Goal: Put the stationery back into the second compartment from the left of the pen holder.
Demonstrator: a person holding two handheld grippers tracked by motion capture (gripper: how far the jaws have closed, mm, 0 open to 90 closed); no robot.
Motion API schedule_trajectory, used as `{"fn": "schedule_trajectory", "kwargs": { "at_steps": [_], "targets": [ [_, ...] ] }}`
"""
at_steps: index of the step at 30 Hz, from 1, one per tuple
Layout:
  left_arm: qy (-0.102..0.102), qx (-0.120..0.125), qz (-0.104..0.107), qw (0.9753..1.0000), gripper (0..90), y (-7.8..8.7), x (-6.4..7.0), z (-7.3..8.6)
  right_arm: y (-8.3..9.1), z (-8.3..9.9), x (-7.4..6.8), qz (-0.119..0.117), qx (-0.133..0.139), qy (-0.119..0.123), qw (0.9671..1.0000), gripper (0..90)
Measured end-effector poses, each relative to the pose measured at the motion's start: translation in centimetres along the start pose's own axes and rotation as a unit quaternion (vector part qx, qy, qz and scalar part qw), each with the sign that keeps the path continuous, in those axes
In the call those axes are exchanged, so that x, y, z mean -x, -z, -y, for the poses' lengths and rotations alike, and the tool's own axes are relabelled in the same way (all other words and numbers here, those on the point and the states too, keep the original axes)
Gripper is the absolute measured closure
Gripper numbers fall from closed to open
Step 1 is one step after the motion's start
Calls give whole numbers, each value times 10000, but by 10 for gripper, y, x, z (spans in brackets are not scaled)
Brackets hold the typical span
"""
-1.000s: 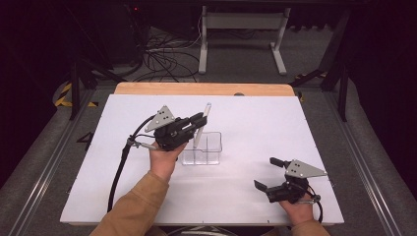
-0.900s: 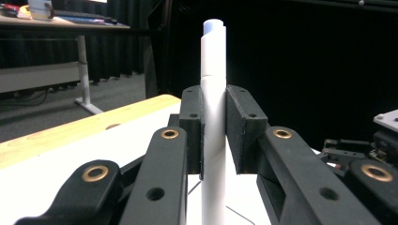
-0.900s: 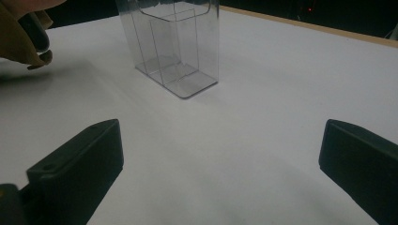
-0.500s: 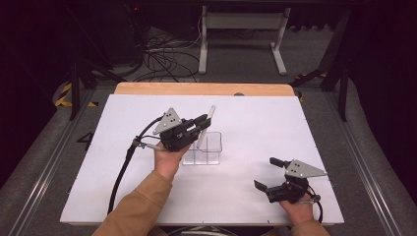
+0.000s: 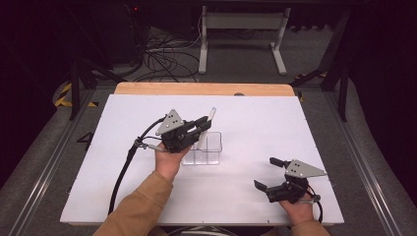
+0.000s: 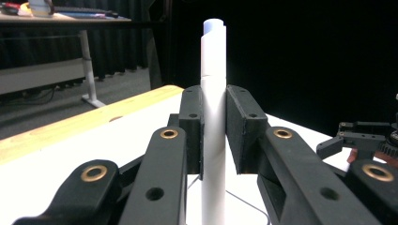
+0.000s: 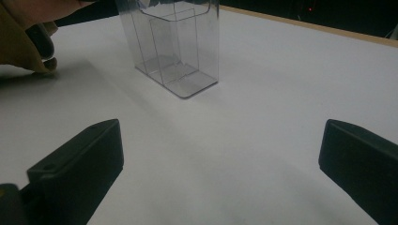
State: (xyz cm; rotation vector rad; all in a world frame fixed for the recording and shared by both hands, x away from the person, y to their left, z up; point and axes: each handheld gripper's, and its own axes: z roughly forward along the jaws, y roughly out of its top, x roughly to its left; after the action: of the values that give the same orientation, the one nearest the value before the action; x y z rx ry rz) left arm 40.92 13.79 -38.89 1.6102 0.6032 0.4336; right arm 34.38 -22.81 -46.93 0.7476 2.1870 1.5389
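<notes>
Left gripper [image 5: 202, 124] held above the middle of the table, jaws pointing toward 2 o'clock and pressed together on a white marker [image 6: 213, 117]. Left hand [image 5: 168, 160] under it, forearm coming in from 6 o'clock. Right gripper [image 5: 269, 173] low at 4 o'clock, jaws spread wide, aimed toward 10 o'clock. Right hand [image 5: 296, 210] behind it.

White marker, black tongs, clear box on a white bench.

The marker [image 6: 213, 117] is white with a pale blue tip. Both the left tongs [image 5: 199, 125] and right tongs [image 5: 268, 174] are black with brass-coloured rivets and grey plates. The box [image 5: 204, 149] is colourless and see-through. The bench [image 5: 255, 123] is white with a light wood strip along its upper edge. The sleeve [image 5: 137, 211] is mustard yellow.
</notes>
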Motion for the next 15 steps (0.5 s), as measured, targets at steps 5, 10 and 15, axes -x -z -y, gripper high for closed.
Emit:
{"fn": "schedule_trajectory", "kwargs": {
  "at_steps": [5, 10, 15],
  "targets": [
    [-67, -127, -47, 9999, 775, 1, -1, 3, -1, 0, 0, -6, 7, 12, 10000, 11],
    [-47, -264, -73, 9996, 775, 4, -1, 4, 2, -3, -1, 0, 162, 70, 9998, 16],
    [-105, -406, -127, 9990, 773, 5, 0, 6, -2, -4, 0, -69, 180, 46, 9998, 15]
  ]
}}
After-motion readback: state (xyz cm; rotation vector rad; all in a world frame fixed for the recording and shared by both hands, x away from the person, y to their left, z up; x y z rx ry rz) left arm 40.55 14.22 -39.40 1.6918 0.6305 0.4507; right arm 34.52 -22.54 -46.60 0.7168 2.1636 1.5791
